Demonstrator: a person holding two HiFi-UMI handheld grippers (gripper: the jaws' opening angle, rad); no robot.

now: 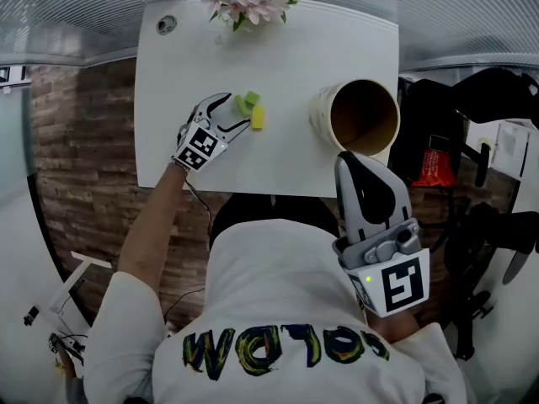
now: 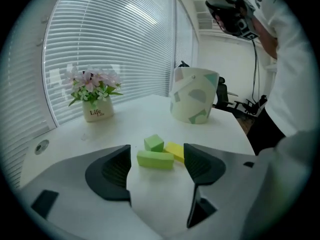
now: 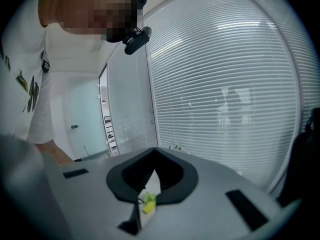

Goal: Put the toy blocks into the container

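LEFT: we see the left gripper [image 1: 229, 116] spread wide on the table [image 1: 337, 40]; long green block [image 2: 155, 159] between its jaws, untouched; green cube [image 2: 154, 143] and yellow block [image 2: 175, 150] just behind | RIGHT: right gripper [image 1: 352, 165] closed, empty, near the container [image 2: 194, 101] | CONTAINER: upright, apart from blocks

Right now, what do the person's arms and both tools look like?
The left tool and right tool are light grey shells with black inner pads, each bearing a white cube with black square markers. Short white sleeves; a thin dark cable trails from the left tool.
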